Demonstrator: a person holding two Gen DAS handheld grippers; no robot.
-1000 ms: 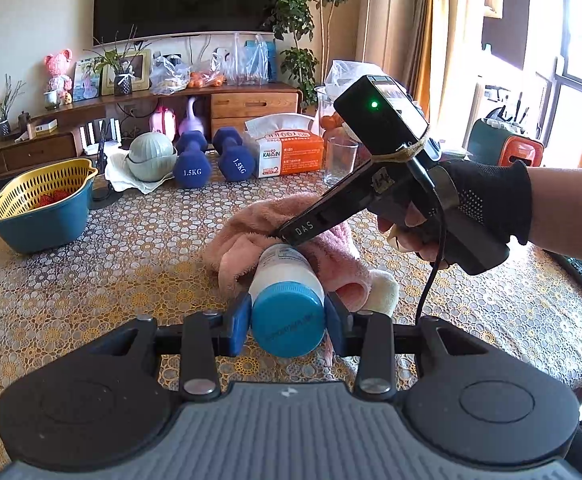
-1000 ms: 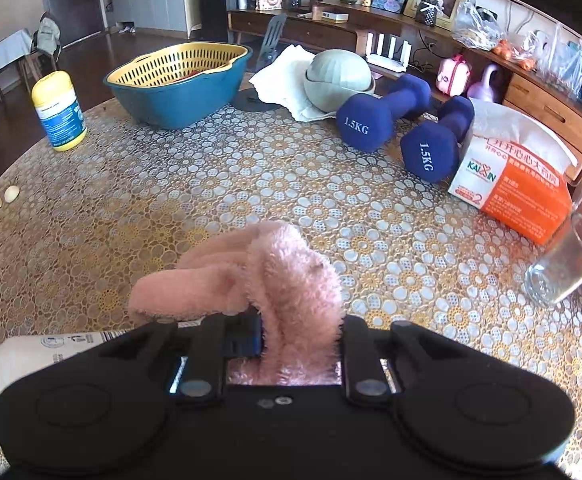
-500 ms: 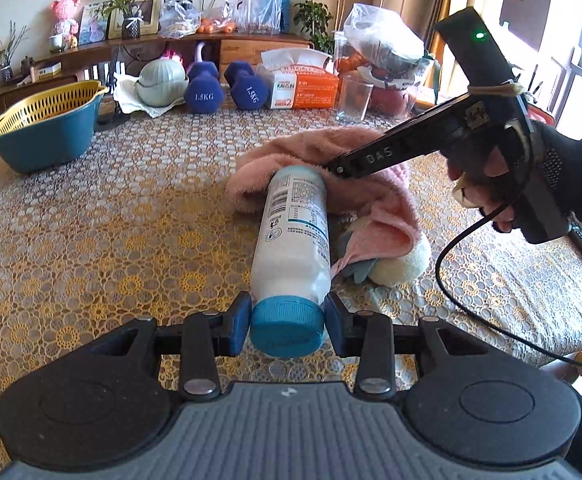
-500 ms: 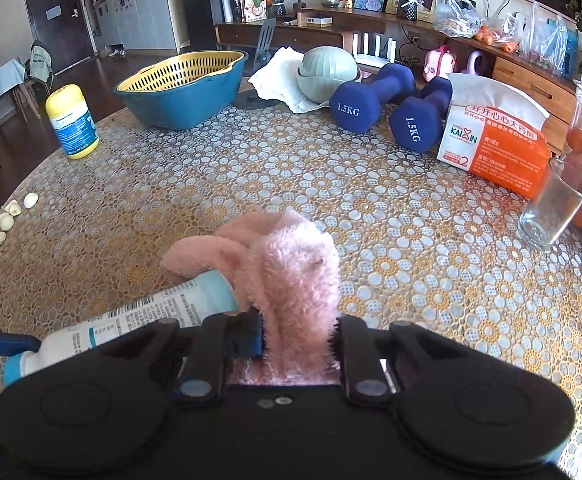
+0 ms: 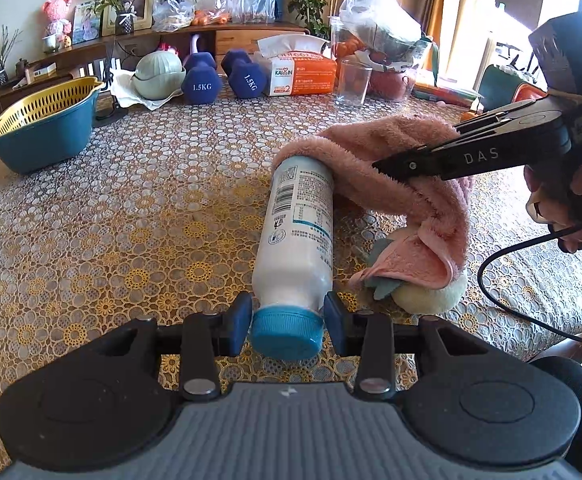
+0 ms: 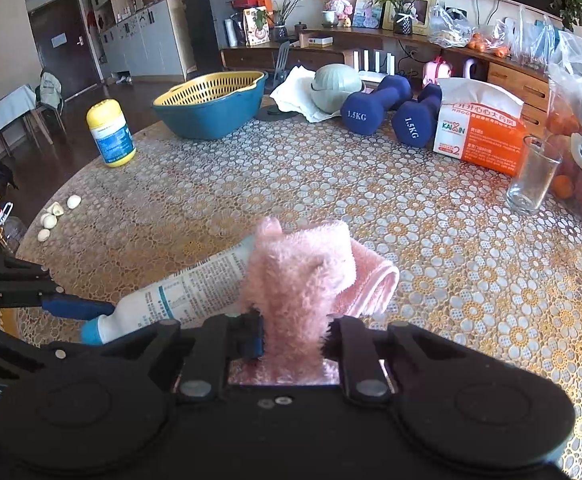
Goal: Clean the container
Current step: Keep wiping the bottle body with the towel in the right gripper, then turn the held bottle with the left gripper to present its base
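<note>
A white bottle (image 5: 297, 236) with a blue cap (image 5: 287, 334) points away from me over the table, and my left gripper (image 5: 287, 326) is shut on its cap end. A pink fluffy cloth (image 5: 391, 168) drapes over the bottle's far end and hangs down its right side. My right gripper (image 5: 387, 168), held by a gloved hand (image 5: 563, 200), is shut on that cloth. In the right wrist view the cloth (image 6: 299, 280) fills the right gripper (image 6: 295, 340) and covers the bottle's (image 6: 187, 296) base.
On the lace-covered table (image 5: 131, 208) stand a blue basin with a yellow strainer (image 5: 43, 128), two blue dumbbells (image 5: 219, 76), a tissue pack (image 5: 299, 72) and a glass (image 5: 353, 84). A yellow-lidded jar (image 6: 111, 132) and several garlic cloves (image 6: 55, 216) sit near the left edge.
The bottle has tipped from nearly end-on to lying outstretched in front of me. The cloth has slid along it toward the far end, and the right gripper has drawn back to the right.
</note>
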